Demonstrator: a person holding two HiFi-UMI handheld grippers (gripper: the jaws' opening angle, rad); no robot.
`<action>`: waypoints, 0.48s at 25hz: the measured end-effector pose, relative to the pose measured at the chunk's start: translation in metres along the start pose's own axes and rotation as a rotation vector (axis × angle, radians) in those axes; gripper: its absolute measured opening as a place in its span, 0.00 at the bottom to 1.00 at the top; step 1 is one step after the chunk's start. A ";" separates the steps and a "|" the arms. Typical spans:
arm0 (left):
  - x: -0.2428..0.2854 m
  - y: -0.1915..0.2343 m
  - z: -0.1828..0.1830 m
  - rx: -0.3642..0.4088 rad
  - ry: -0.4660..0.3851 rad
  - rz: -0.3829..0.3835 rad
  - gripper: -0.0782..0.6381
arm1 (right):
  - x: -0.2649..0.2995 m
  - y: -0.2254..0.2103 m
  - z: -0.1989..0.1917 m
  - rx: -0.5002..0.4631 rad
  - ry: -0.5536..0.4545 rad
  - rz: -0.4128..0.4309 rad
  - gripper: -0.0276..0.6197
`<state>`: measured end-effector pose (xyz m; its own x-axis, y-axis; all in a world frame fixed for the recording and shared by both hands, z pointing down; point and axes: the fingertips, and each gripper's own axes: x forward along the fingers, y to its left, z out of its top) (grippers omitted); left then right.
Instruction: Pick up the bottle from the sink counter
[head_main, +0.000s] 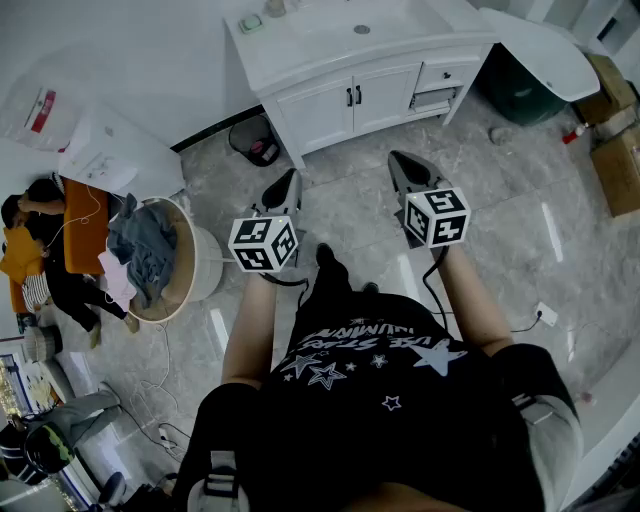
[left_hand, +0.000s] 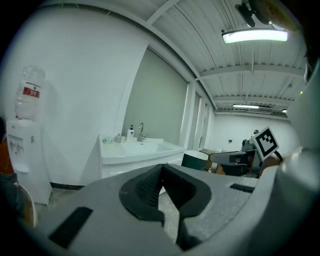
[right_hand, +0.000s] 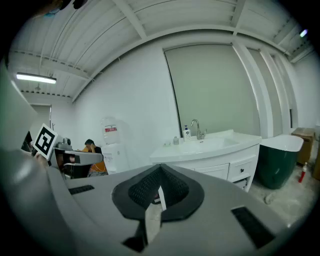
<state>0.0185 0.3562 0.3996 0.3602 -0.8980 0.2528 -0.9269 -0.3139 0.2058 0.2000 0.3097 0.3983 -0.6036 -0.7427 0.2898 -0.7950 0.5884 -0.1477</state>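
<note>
The bottle (left_hand: 131, 132) is a small white pump bottle with a blue label. It stands at the back of the white sink counter (left_hand: 122, 150) beside the chrome faucet (left_hand: 141, 131), and the right gripper view shows the bottle (right_hand: 186, 132) too. Both grippers hang in the air well short of the counter (head_main: 300, 50) and point toward it. My left gripper (head_main: 292, 176) is shut with nothing in it, its tips (left_hand: 162, 166) meeting. My right gripper (head_main: 396, 158) is also shut and empty, and its dark pads (right_hand: 160, 168) touch at the tip.
A water dispenser (left_hand: 22, 150) stands left of the vanity. A round basket of clothes (head_main: 160, 260) and a small black bin (head_main: 255, 140) sit on the floor to the left. A green and white tub (head_main: 535, 60) and cardboard boxes (head_main: 620, 160) are on the right. A person (head_main: 40, 250) sits far left.
</note>
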 end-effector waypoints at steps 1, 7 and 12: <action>0.001 0.003 -0.001 -0.013 0.002 0.003 0.12 | 0.002 -0.001 0.000 -0.001 -0.001 -0.001 0.05; 0.003 0.013 -0.004 -0.040 0.016 0.011 0.12 | 0.011 -0.003 -0.001 0.002 0.009 -0.001 0.05; 0.012 0.023 -0.004 -0.056 0.026 0.002 0.12 | 0.026 -0.006 -0.006 0.013 0.033 -0.007 0.05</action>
<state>0.0016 0.3393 0.4115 0.3617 -0.8902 0.2771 -0.9204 -0.2936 0.2582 0.1894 0.2889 0.4125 -0.5961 -0.7356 0.3218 -0.7998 0.5792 -0.1576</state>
